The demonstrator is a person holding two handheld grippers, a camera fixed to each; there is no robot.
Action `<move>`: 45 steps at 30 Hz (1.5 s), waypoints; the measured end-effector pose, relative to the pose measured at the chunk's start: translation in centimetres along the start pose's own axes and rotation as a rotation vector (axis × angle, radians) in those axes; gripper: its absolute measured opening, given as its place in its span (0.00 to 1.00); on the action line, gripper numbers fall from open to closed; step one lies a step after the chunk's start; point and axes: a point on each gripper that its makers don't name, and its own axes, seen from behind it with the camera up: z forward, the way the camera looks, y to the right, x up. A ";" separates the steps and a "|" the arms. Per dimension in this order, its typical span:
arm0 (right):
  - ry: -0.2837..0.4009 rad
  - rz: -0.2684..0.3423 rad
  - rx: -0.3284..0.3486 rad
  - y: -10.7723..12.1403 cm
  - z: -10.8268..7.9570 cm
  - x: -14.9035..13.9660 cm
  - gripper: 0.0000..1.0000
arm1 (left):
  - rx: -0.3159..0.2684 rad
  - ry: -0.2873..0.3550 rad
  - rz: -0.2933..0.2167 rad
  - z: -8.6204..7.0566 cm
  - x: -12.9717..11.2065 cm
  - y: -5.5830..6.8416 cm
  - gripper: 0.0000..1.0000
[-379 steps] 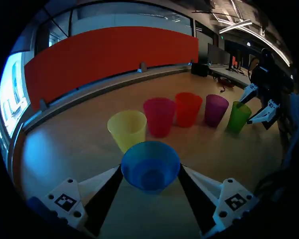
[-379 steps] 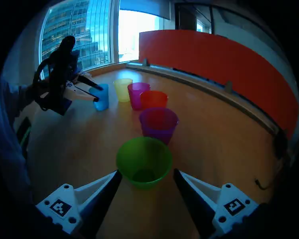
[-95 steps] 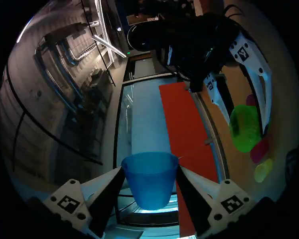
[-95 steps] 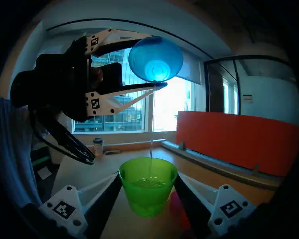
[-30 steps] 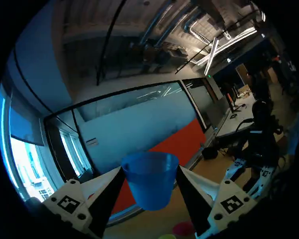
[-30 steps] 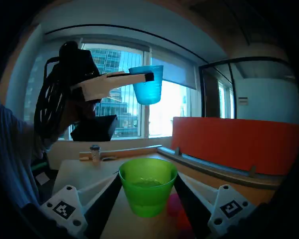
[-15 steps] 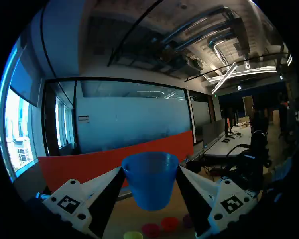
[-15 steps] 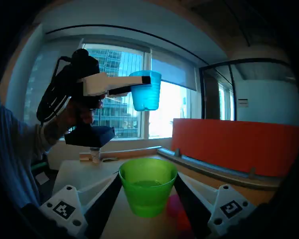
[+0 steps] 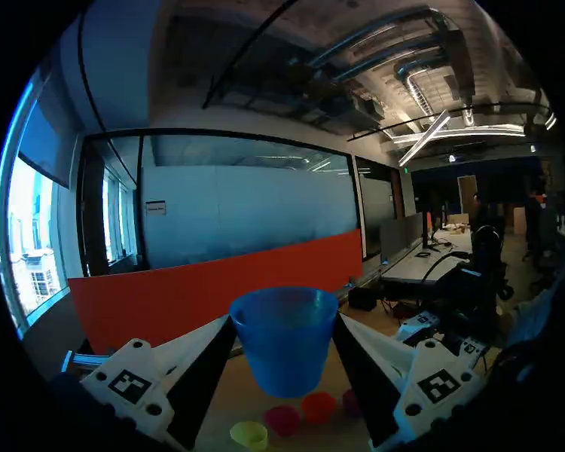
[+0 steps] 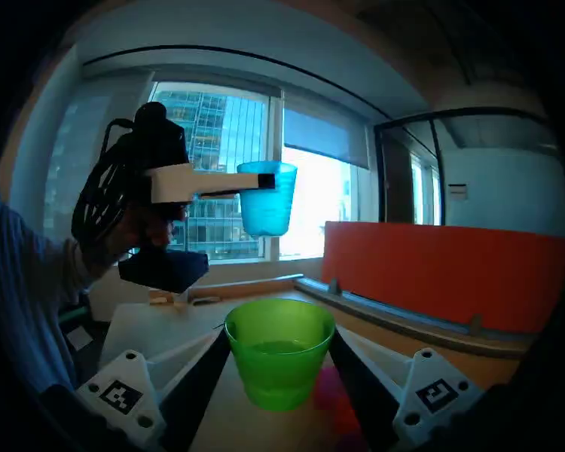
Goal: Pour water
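Observation:
My left gripper [image 9: 282, 324] is shut on a blue cup [image 9: 284, 350], held upright high above the table. In the right gripper view that blue cup [image 10: 267, 200] hangs up and to the left, in the left gripper [image 10: 264, 181] held by a hand [image 10: 143, 222]. My right gripper [image 10: 279, 335] is shut on a green cup [image 10: 280, 365] with water in its bottom, lifted off the wooden table [image 10: 154, 328]. In the left gripper view the right gripper [image 9: 442, 335] is at the right, lower down; whether it is shut cannot be made out there.
Far below in the left gripper view stand a yellow cup [image 9: 248, 435], a pink cup [image 9: 281, 419], an orange cup [image 9: 318, 407] and a purple cup [image 9: 350, 401] in a row. An orange partition [image 10: 448, 275] runs along the table's far side. Windows lie behind the hand.
The blue cup was tipped and pouring a thin stream into the green cup; it is now upright and a little lower. The green cup has stayed still.

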 end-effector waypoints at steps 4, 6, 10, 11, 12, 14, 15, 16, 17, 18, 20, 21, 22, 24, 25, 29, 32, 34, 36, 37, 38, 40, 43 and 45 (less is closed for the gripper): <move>-0.008 0.008 -0.004 0.3 -0.2 0.0 0.90 | -0.004 -0.022 0.007 -0.3 -1.7 0.0 0.87; -0.013 0.009 -0.006 0.5 -0.3 -0.1 0.90 | -0.002 -0.031 0.011 -0.4 -2.7 -0.2 0.87; -0.028 0.009 -0.008 0.7 -0.5 -0.4 0.90 | 0.002 -0.053 0.012 -0.8 -4.8 -0.3 0.87; -0.033 0.007 -0.009 0.8 -0.6 -0.5 0.90 | 0.000 -0.059 0.011 -0.9 -5.4 -0.2 0.87; -0.036 0.006 -0.010 0.8 -0.7 -0.6 0.90 | -0.001 -0.064 0.010 -1.0 -5.9 -0.2 0.87; -0.042 0.005 -0.015 1.1 -0.8 -0.7 0.90 | -0.002 -0.074 0.005 -1.2 -7.0 0.0 0.87; -0.045 0.005 -0.017 1.2 -0.8 -0.7 0.90 | -0.003 -0.079 0.002 -1.3 -7.5 0.0 0.87; -0.047 0.007 -0.018 1.2 -0.8 -0.8 0.90 | -0.005 -0.084 0.000 -1.4 -8.0 0.1 0.87; -0.049 0.008 -0.020 1.3 -0.8 -0.9 0.90 | -0.006 -0.089 -0.003 -1.4 -8.6 0.2 0.87; -0.051 0.010 -0.020 1.4 -0.8 -0.9 0.90 | -0.008 -0.095 -0.005 -1.5 -9.2 0.2 0.87; -0.054 0.015 -0.019 1.4 -0.8 -1.0 0.90 | -0.011 -0.112 -0.006 -1.7 -10.4 0.4 0.87; -0.057 0.017 -0.018 1.4 -0.8 -1.1 0.91 | -0.012 -0.120 -0.006 -1.7 -10.9 0.4 0.87; -0.060 0.018 -0.016 1.4 -0.9 -1.3 0.91 | -0.013 -0.127 -0.004 -1.8 -11.4 0.5 0.87; -0.069 0.019 -0.013 1.3 -0.9 -1.6 0.91 | -0.015 -0.143 0.000 -1.9 -12.5 0.6 0.87; -0.074 0.018 -0.013 1.3 -1.0 -1.8 0.91 | -0.014 -0.150 0.001 -1.9 -12.9 0.6 0.87; -0.098 0.012 -0.013 1.4 -1.2 -2.7 0.91 | -0.011 -0.179 0.003 -2.2 -14.9 0.5 0.87; -0.118 0.009 -0.018 1.7 -1.6 -3.4 0.91 | -0.005 -0.202 0.003 -2.4 -16.3 0.2 0.87; -0.132 0.008 -0.021 1.9 -1.9 -4.0 0.91 | 0.002 -0.218 0.004 -2.6 -17.3 0.0 0.87; -0.147 0.010 -0.025 2.1 -2.3 -4.7 0.91 | 0.011 -0.236 0.006 -2.8 -18.3 -0.3 0.87; -0.155 0.010 -0.027 2.2 -2.5 -5.0 0.91 | 0.012 -0.246 0.008 -2.8 -18.8 -0.3 0.87; -0.164 0.011 -0.030 2.3 -2.7 -5.3 0.91 | 0.015 -0.258 0.009 -2.9 -19.4 -0.4 0.87; -0.181 0.011 -0.034 2.5 -3.1 -5.9 0.91 | 0.015 -0.279 0.013 -3.0 -20.4 -0.3 0.87; -0.208 0.009 -0.039 2.8 -3.7 -6.9 0.91 | 0.012 -0.315 0.022 -3.1 -22.0 -0.1 0.87; -0.227 0.008 -0.042 2.9 -4.1 -7.6 0.91 | 0.008 -0.342 0.030 -3.2 -23.1 0.0 0.87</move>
